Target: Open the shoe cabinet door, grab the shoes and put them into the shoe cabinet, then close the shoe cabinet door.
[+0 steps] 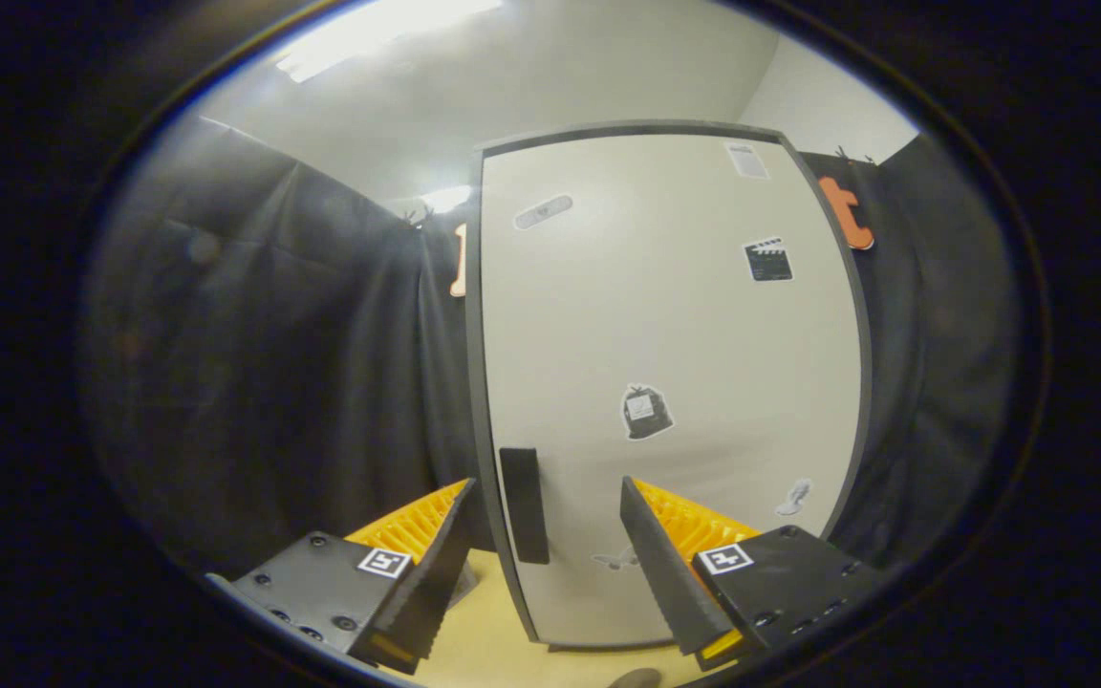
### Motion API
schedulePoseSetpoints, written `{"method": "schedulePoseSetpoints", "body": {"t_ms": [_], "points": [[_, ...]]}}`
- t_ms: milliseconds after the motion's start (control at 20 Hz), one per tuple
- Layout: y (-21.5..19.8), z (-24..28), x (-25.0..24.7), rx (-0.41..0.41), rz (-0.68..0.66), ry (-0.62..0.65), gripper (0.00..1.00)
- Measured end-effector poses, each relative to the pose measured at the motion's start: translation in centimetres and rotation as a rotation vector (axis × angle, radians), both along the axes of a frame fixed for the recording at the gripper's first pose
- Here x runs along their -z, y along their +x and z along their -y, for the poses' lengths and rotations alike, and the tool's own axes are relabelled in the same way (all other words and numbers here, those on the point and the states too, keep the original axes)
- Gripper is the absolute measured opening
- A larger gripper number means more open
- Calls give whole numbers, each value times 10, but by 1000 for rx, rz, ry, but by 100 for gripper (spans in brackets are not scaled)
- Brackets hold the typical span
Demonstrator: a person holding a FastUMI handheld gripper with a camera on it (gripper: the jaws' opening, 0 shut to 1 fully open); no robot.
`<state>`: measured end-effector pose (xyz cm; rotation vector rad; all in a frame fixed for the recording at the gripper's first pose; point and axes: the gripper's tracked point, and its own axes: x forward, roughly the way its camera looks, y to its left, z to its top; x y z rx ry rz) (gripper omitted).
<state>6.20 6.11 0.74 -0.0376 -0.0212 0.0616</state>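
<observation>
Door handle (524, 505) just ahead – btwn spread fingers (646, 545) – untouched

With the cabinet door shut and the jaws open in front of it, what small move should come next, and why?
Probably ease the gripper forward so the open jaws straddle the dark handle, then close on it. The shoe cabinet door looks shut, its handle sits by the door's edge, roughly between the fingertips and just ahead of them, and nothing is gripped yet.

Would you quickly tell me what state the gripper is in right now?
Gripper: open, holding nothing; the dark handle of the closed cabinet door stands between its fingers, not clamped.
</observation>
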Motion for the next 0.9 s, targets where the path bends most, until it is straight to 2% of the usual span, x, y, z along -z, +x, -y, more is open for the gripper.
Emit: {"method": "schedulePoseSetpoints", "body": {"t_ms": [400,750,900], "points": [[57,-24,37,124,-31,24,88],[91,-16,57,211,-55,31,82],[94,-15,63,226,-75,35,52]]}}
